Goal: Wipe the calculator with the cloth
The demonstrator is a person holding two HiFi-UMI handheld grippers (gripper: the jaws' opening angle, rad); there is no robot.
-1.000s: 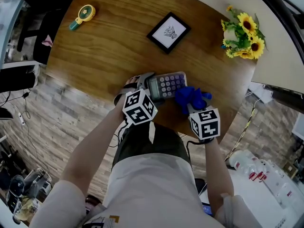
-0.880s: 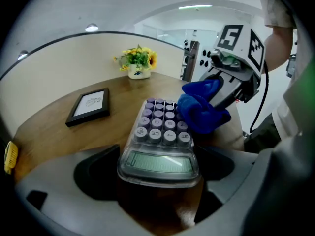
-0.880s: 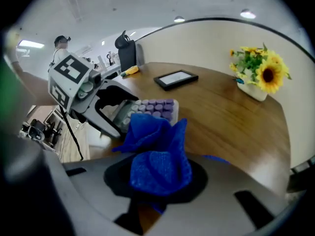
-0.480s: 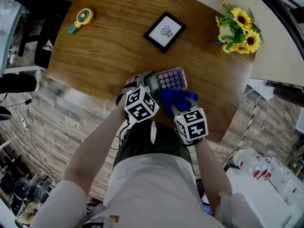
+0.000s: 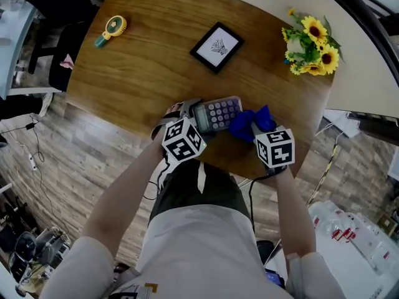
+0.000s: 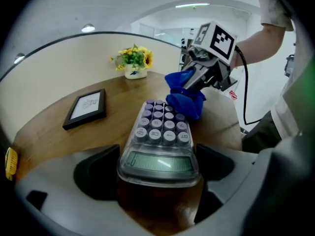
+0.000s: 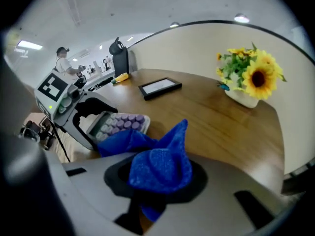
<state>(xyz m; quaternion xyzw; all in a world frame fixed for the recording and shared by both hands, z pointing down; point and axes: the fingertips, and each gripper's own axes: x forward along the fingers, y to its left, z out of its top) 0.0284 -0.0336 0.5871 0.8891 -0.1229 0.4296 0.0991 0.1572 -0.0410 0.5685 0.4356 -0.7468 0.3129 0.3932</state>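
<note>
A grey calculator (image 5: 216,113) with purple keys lies on the round wooden table (image 5: 149,61) near its front edge. My left gripper (image 6: 158,181) is shut on the calculator (image 6: 160,141) at its display end. My right gripper (image 7: 160,193) is shut on a bunched blue cloth (image 7: 157,163). The blue cloth (image 5: 248,122) rests against the calculator's right end, over the far keys (image 6: 184,100). In the right gripper view the calculator (image 7: 115,124) shows just left of the cloth.
A black picture frame (image 5: 216,47) lies at the table's middle back. A pot of sunflowers (image 5: 310,44) stands at the back right. A small yellow and green hand fan (image 5: 110,28) lies at the far left. The table edge runs just below both grippers.
My right gripper with the cloth slid left across the calculator's keys, then back right to its right end. The left gripper and calculator stayed put.
</note>
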